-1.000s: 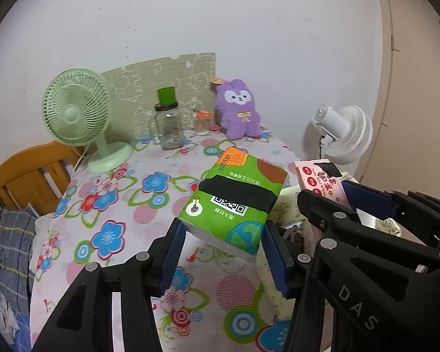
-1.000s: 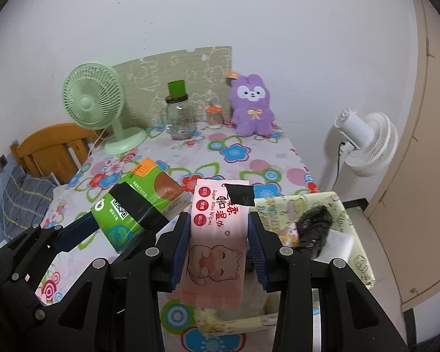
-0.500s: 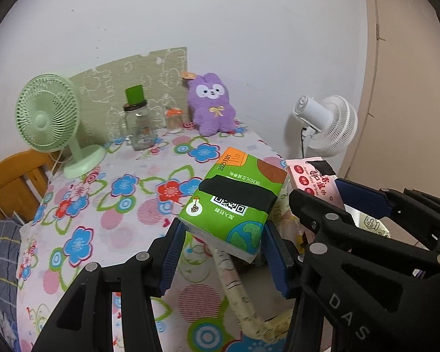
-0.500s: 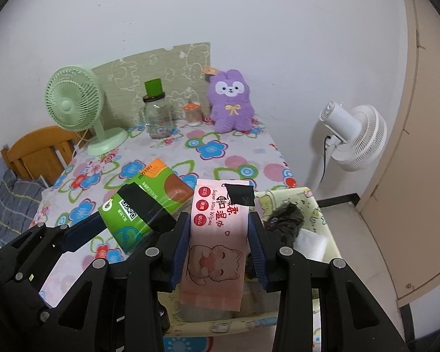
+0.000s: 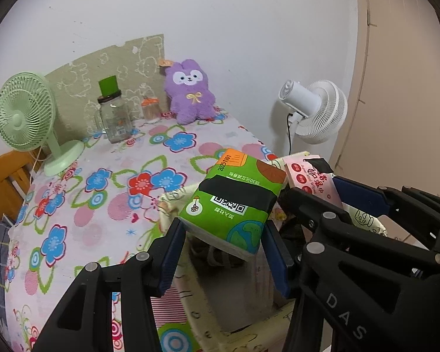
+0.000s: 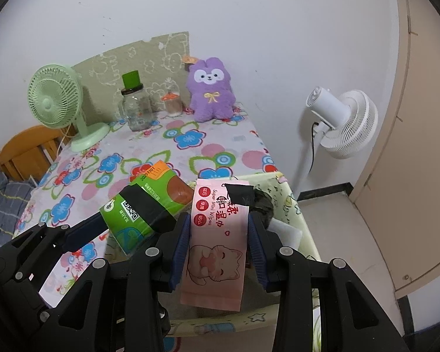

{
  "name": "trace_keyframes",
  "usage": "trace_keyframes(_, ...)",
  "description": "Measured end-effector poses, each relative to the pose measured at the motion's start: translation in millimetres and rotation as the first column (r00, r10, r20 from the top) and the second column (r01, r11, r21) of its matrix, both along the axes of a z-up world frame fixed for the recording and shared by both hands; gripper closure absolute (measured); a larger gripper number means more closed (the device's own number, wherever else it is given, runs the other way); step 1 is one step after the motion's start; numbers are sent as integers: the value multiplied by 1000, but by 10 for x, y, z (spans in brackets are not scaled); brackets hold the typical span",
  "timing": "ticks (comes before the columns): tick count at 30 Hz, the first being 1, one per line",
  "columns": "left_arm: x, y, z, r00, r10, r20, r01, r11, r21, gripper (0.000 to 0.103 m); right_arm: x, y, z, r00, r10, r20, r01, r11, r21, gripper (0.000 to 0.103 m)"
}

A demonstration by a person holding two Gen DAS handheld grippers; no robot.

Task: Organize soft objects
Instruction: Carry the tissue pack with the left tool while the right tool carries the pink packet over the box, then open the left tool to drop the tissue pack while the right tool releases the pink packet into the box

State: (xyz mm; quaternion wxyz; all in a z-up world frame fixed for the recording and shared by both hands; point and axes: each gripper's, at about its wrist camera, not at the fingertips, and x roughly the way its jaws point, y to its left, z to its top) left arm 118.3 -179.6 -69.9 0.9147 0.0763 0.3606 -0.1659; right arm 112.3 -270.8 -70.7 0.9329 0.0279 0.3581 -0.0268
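Green tissue pack (image 5: 234,205) clamped in left gripper (image 5: 224,252), pink wipes pack (image 6: 217,243) in right gripper (image 6: 220,243).

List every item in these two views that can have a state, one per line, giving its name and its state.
Left gripper: shut on green tissue pack, held in the air.
Right gripper: shut on pink wipes pack.
Fabric bin: open, partly filled.
Glass jar: capped, upright.
Purple plush: upright against wall.
Green fan: standing, blades appear still.
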Motion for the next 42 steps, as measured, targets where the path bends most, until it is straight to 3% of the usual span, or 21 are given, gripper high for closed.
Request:
trace_keyframes(11, 30, -182, -138, 999, -34, -43, 36, 998, 49, 45, 60, -213, -170, 999, -29, -36, 30, 999, 36, 61)
trace_keyframes(19, 15, -178, -147, 999, -18, -36, 21, 997, 77, 20, 104, -213, -233, 999, -15, -49, 18, 998, 61, 61)
trace_keyframes(30, 3, -89, -115, 999, -7, -31, 10, 995, 96, 12, 157, -101, -261, 997, 25, -78, -17, 995, 103, 59)
trace_keyframes(32, -7, -61, -110, 999, -8, -32, 11, 995, 94, 12, 148, -78, -258, 996, 29, -82, -21, 994, 107, 54)
trace_keyframes(33, -17, -45, -103, 1000, -8, -29, 10, 996, 92, 12, 133, -62, -253, 996, 33, -81, -24, 994, 110, 45)
trace_keyframes(35, -34, -14, -87, 1000, -8, -25, 10, 996, 86, 11, 96, -37, -234, 997, 32, -66, -24, 993, 115, 36)
trace_keyframes(42, -123, 114, -18, 1000, -6, -12, 6, 998, 68, 9, -15, 66, -146, 999, 21, -44, -17, 996, 89, 34)
